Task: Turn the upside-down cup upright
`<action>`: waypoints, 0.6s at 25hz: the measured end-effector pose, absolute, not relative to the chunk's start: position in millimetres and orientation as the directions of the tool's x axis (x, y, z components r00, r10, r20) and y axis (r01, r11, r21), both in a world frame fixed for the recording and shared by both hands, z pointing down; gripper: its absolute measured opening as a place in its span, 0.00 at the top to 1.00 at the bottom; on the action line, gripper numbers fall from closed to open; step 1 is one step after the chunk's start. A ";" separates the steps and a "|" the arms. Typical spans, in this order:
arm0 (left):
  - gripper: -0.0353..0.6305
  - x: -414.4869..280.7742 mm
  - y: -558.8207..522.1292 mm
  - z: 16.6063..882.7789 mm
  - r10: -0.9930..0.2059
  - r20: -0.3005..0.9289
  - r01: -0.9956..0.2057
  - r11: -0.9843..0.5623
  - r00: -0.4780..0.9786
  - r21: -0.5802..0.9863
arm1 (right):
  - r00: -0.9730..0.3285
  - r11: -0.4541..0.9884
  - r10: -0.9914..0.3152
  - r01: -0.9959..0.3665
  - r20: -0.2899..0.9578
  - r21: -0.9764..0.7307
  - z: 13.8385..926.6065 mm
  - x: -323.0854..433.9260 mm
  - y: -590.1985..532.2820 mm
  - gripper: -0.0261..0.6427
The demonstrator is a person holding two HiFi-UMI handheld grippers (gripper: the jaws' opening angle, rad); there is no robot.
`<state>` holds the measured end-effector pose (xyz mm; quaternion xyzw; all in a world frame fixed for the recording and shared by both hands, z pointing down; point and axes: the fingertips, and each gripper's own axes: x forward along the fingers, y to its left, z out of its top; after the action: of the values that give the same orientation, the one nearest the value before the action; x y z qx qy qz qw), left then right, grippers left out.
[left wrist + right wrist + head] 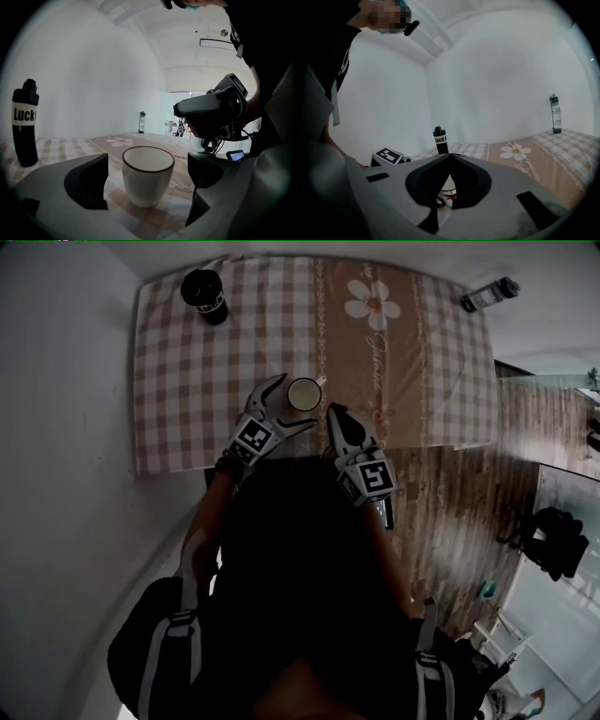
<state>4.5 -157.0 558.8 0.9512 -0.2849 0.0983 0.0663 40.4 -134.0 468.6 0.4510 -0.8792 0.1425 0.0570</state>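
Observation:
A white cup (pixel 303 394) with a dark rim stands upright, mouth up, on the checked tablecloth (pixel 187 381) near the table's front edge. My left gripper (pixel 298 399) is open, one finger on each side of the cup (pixel 147 176), and neither pad touches it. My right gripper (pixel 333 410) is shut with nothing in it, just right of the cup. In the right gripper view the closed tips (pixel 450 154) meet in front of the cup (pixel 446 190), which shows a red mark and a handle. The left gripper view also shows the right gripper (pixel 177 110), held by a hand.
A black bottle (pixel 204 296) stands at the table's far left corner. A second bottle (pixel 489 294) is at the far right corner. White walls border the table at left and behind. Wooden floor (pixel 469 502) lies to the right.

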 end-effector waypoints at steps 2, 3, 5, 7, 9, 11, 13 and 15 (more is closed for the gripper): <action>0.14 6.7 -156.3 558.1 -0.490 0.228 -0.514 -0.856 0.842 0.059 | -0.563 0.526 -0.794 -0.825 0.231 -0.206 469.0 35.3 -140.3 0.95; 0.14 8.2 -155.5 559.0 -0.470 0.233 -0.494 -0.867 0.851 0.056 | -0.554 0.517 -0.802 -0.831 0.224 -0.206 468.2 34.2 -144.3 0.95; 0.14 11.1 -154.5 563.2 -0.441 0.245 -0.469 -0.880 0.863 0.069 | -0.536 0.497 -0.819 -0.842 0.207 -0.211 466.8 34.6 -150.4 0.95; 0.14 12.4 -152.8 568.5 -0.427 0.259 -0.461 -0.883 0.866 0.086 | -0.519 0.472 -0.831 -0.848 0.199 -0.240 468.1 34.8 -150.6 0.95; 0.14 15.0 -153.6 571.1 -0.423 0.258 -0.456 -0.886 0.868 0.083 | -0.519 0.466 -0.831 -0.847 0.203 -0.257 473.4 33.3 -150.1 0.95; 0.14 18.9 -157.3 574.3 -0.420 0.259 -0.451 -0.890 0.869 0.070 | -0.526 0.476 -0.823 -0.844 0.213 -0.246 478.7 32.0 -153.1 0.95; 0.14 22.9 -163.6 577.0 -0.421 0.263 -0.450 -0.891 0.868 0.058 | -0.531 0.485 -0.821 -0.842 0.208 -0.236 479.2 34.7 -157.6 0.95; 0.14 28.2 -166.3 577.4 -0.424 0.252 -0.452 -0.890 0.870 0.062 | -0.529 0.485 -0.824 -0.844 0.202 -0.232 477.9 41.4 -158.5 0.95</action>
<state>28.2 -166.3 577.4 0.9650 -0.2271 0.1164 0.0598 41.4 -158.5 477.9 0.4843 -0.8610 0.1523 0.0315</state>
